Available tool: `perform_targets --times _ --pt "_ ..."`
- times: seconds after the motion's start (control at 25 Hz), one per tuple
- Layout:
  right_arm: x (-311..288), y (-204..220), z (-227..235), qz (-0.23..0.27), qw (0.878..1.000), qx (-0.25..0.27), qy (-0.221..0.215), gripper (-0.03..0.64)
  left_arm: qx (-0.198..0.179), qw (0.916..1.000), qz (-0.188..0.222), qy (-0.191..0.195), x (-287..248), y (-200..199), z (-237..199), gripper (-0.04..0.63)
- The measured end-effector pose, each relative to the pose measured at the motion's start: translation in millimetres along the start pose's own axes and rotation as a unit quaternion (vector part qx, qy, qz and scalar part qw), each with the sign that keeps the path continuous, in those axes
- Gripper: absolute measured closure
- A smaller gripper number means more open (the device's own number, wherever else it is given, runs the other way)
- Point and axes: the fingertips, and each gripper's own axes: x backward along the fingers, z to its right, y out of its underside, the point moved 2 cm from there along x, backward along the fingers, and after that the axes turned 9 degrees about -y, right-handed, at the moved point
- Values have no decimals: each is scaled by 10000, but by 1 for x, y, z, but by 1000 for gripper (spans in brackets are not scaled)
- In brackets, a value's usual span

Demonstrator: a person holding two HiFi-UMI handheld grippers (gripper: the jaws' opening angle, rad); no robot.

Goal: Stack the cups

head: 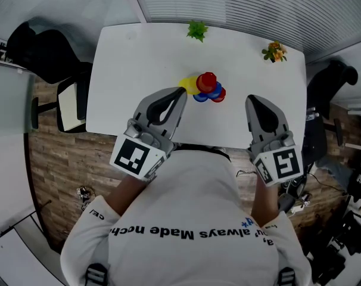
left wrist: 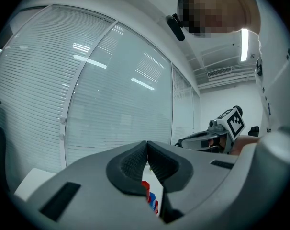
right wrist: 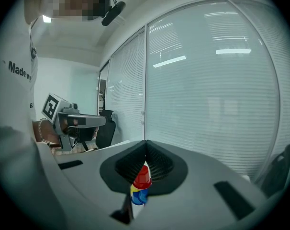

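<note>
Your cups (head: 207,88) sit bunched in the middle of the table (head: 133,64), a red cup (head: 207,80) on top of blue cups (head: 217,94). Your left tongs (head: 179,95) and right tongs (head: 252,101) are closed and empty, nearer you. It may be a finished pile or a heap to sort. Go slowly near it.

I saw a white long-sleeved shirt (head: 192,189) with black lettering (head: 168,232) across it. Above the lettering, the grey left gripper (head: 181,93) and right gripper (head: 252,99) each bore a black-and-white marker cube (head: 136,155); below the lettering sat two grey strap buckles (head: 96,274).
</note>
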Motion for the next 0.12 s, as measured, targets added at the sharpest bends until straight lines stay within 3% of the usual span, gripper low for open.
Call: perform_targets --times 0.12 --pt "-1 1 1 -5 10000 7 2 611 -1 10000 40 -6 -1 -1 -1 575"
